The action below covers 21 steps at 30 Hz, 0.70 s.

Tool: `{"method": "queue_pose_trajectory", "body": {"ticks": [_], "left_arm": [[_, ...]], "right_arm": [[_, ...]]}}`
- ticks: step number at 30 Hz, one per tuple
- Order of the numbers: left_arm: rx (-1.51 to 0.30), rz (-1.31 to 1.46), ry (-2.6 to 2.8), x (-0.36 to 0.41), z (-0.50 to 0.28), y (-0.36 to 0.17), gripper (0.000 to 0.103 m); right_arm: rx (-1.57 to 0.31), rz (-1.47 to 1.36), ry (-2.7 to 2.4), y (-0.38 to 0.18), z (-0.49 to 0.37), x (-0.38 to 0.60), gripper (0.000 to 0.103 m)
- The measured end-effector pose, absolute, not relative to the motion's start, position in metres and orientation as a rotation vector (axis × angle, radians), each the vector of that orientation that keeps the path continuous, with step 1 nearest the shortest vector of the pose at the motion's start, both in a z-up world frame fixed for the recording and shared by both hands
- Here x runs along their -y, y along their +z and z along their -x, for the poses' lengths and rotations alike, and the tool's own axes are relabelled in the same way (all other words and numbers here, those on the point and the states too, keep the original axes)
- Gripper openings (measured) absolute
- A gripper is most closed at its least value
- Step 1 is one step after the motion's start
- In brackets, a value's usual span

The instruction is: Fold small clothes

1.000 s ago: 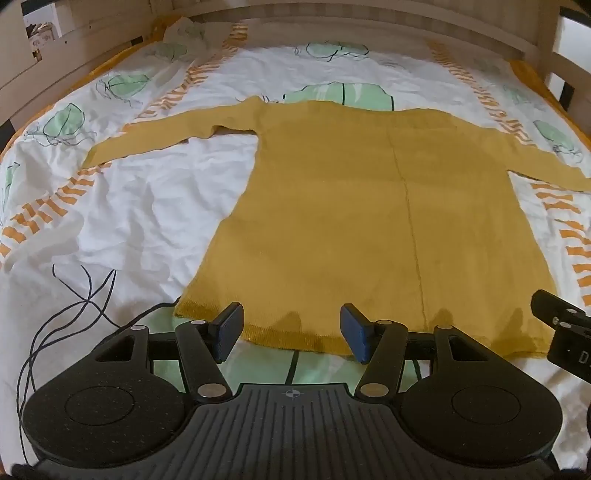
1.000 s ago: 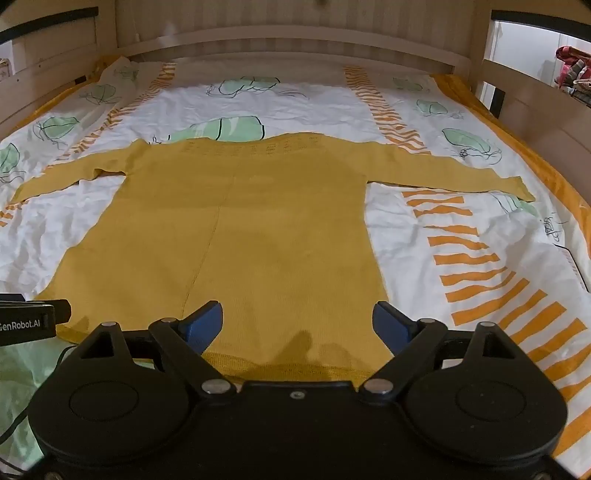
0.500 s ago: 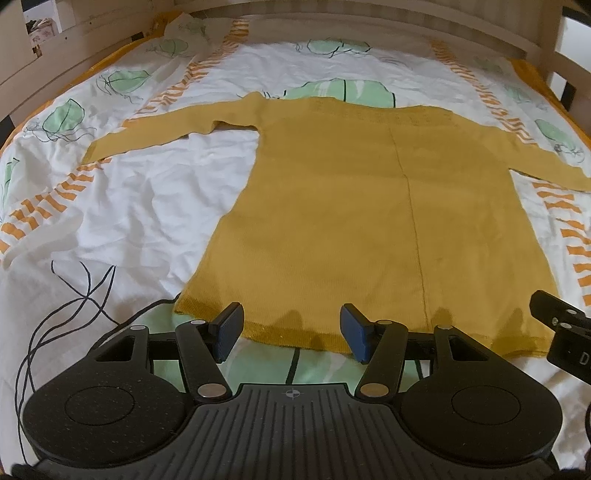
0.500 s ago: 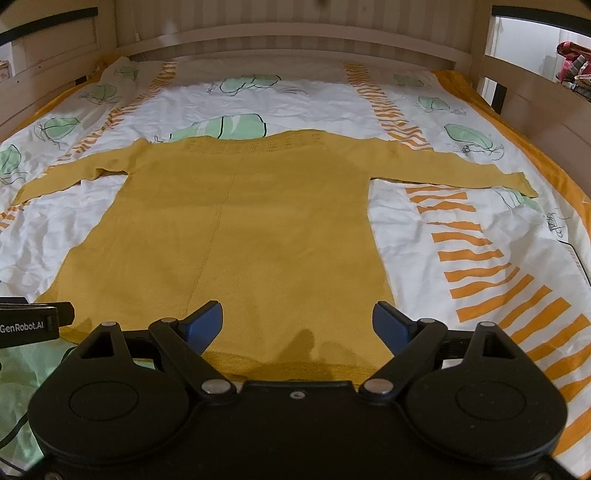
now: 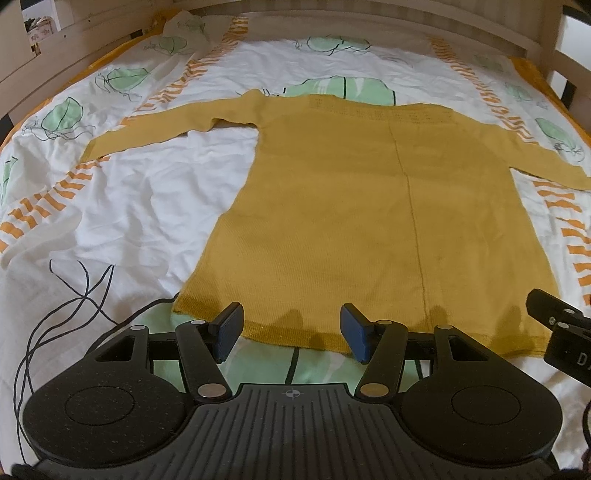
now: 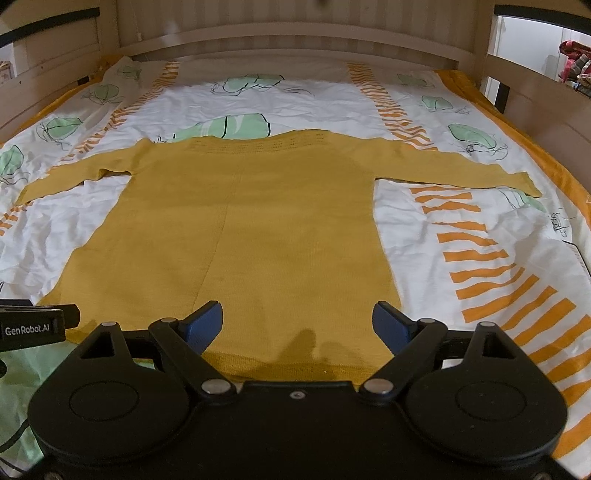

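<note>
A mustard-yellow long-sleeved knit top (image 5: 369, 206) lies flat on the bed, sleeves spread to both sides, hem nearest me; it also shows in the right wrist view (image 6: 258, 236). My left gripper (image 5: 291, 328) is open and empty, hovering over the hem's left part. My right gripper (image 6: 297, 326) is open wide and empty, over the hem's right part. The right gripper's body shows at the right edge of the left wrist view (image 5: 561, 332).
The bed has a white sheet (image 5: 140, 206) with green leaf prints and orange stripes. Wooden bed rails (image 6: 295, 37) run along the far end and both sides. A crumpled pillow or cloth (image 5: 184, 33) lies at the far left corner.
Both grippers have backed away slightly or risen a little, so the top sits a bit lower in view. Both stay open. The top has not moved.
</note>
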State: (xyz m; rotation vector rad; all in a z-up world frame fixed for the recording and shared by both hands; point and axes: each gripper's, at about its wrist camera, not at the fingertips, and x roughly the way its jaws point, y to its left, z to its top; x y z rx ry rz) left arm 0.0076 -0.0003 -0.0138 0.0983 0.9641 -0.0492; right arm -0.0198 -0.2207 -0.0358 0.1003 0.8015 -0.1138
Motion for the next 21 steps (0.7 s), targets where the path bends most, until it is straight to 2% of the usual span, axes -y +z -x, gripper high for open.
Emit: {"method": "queue_pose_trajectory", "body": {"ticks": [21], "left_arm": [[-0.999, -0.087, -0.048, 0.001, -0.022, -0.014, 0.056]], "right_arm": [[-0.805, -0.103, -0.103, -0.034, 0.007, 0.22, 0.089]]}}
